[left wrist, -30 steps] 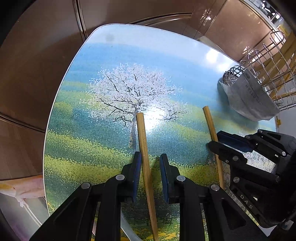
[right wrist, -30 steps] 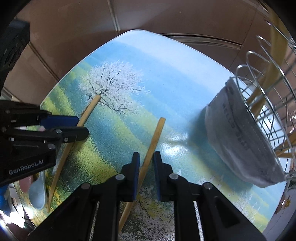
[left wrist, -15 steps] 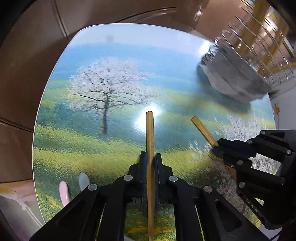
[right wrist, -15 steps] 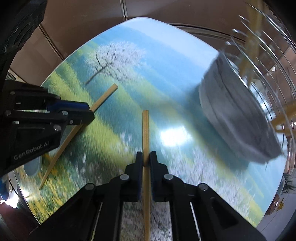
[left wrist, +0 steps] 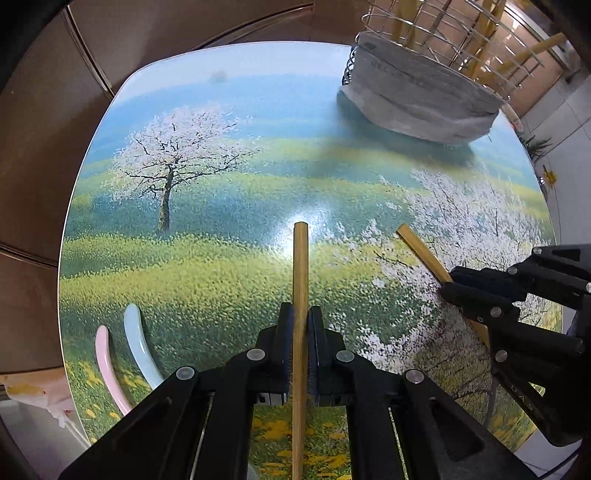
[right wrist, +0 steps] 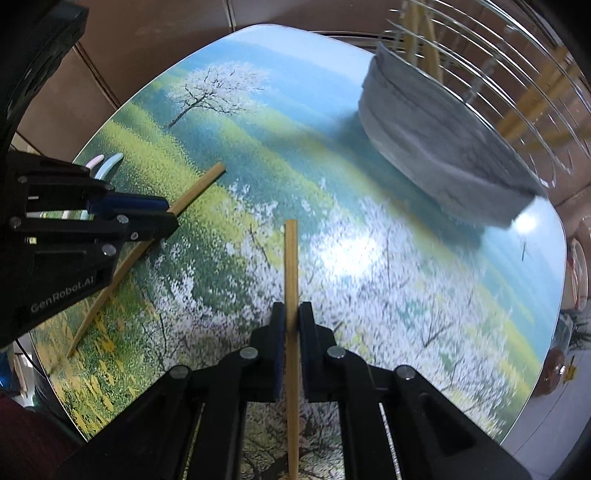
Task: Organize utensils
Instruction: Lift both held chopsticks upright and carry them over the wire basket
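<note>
both grippers pinching chopsticks

now, left to right: pink spoon (left wrist: 107, 365) and blue spoon (left wrist: 138, 343) by the table's (left wrist: 229, 92) left edge; left gripper (left wrist: 301, 325) clamps one chopstick (left wrist: 300, 280), right gripper (right wrist: 291, 321) clamps another chopstick (right wrist: 291, 266); wire rack (left wrist: 454, 33) at far right corner.

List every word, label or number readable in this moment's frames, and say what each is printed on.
"GenRobot.AI": white lettering on the black body of the left gripper, seen from the right wrist view.
Letters reading roughly "UAS": on the body of the right gripper; partly cut off, uncertain.
Faint print on the grey cloth around the wire basket: too blurred to read.
</note>
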`<state>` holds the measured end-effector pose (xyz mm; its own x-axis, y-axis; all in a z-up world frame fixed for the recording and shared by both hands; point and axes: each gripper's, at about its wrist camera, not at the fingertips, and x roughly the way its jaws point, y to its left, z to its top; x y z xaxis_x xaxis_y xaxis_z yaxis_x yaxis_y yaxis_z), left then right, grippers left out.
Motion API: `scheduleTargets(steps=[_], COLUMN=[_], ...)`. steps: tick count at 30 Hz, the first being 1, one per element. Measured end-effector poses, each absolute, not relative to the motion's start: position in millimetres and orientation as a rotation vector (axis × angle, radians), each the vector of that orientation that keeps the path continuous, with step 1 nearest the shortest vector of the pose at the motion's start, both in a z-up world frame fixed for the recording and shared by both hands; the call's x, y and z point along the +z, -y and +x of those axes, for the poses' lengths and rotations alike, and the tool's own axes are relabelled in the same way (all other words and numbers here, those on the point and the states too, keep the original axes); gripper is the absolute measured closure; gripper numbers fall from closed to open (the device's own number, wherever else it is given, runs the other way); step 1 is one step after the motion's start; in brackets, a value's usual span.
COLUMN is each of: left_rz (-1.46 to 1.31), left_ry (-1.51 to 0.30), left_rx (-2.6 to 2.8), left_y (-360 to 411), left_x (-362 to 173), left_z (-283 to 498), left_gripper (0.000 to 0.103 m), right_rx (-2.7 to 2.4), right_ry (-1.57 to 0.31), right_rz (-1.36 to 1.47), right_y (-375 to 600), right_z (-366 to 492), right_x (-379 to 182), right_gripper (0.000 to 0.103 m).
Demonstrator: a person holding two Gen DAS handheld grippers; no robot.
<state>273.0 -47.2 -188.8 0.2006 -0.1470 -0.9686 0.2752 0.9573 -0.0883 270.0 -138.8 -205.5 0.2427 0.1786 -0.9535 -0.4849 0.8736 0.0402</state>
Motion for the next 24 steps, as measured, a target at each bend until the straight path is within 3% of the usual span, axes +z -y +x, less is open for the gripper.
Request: scheduleTargets(steps=[24], left_rz=[-0.031], left_ry=[-0.94], left_rx=[-0.345], left_y=[28], left_x=[-94], left_z=[185], left_gripper=[0.096], right_rx=[0.426], right_ry=[-0.849], right_rz=[0.09], right_y=[258], right_z=[141], right_x=[-115], right_gripper=[0.097])
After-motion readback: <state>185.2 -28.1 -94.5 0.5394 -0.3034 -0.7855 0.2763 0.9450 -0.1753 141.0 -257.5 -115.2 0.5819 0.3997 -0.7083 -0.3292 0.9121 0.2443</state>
